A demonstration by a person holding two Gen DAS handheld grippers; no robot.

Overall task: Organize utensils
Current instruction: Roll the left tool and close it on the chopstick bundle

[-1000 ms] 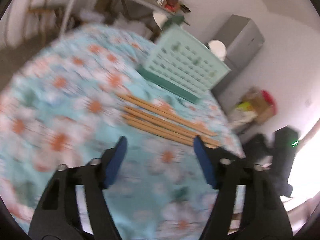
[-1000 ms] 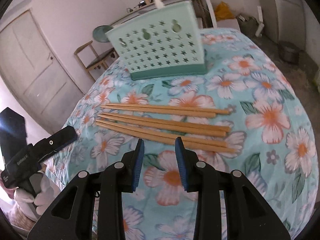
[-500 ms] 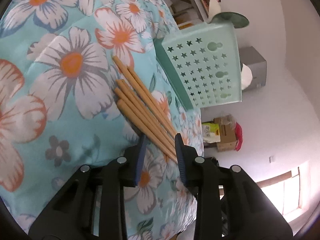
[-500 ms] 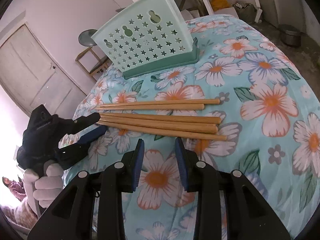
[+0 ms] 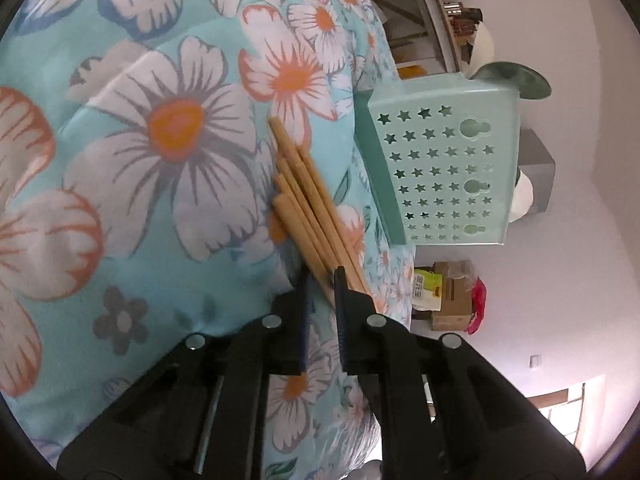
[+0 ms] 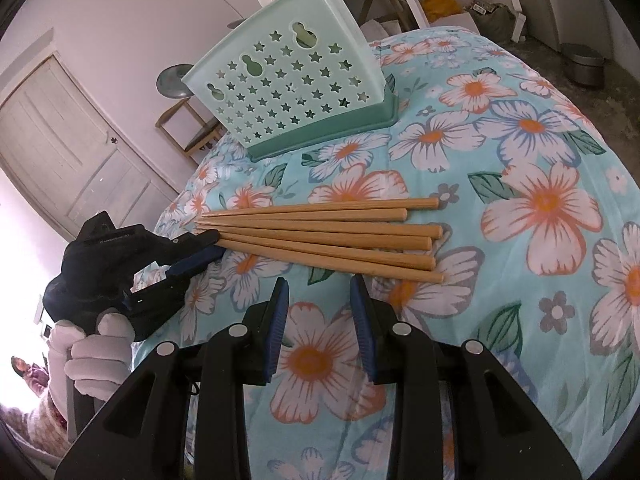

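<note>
On floral cloth (image 6: 520,160), L gripper (image 5: 320,280) pinches chopstick tips (image 5: 326,286); R gripper (image 6: 319,292) hovers, jaws part-open.

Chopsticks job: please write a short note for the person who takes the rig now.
Left tongs: nearly shut around the thin tip of one chopstick; whether it is gripped I cannot tell.
Right tongs: open, holding nothing, just in front of the chopsticks.
Six chopsticks lie fanned on the floral cloth. The mint star-hole holder stands behind them.
Done: nothing shows as moved into the holder.
Left: lift all six and put them in the holder.
</note>
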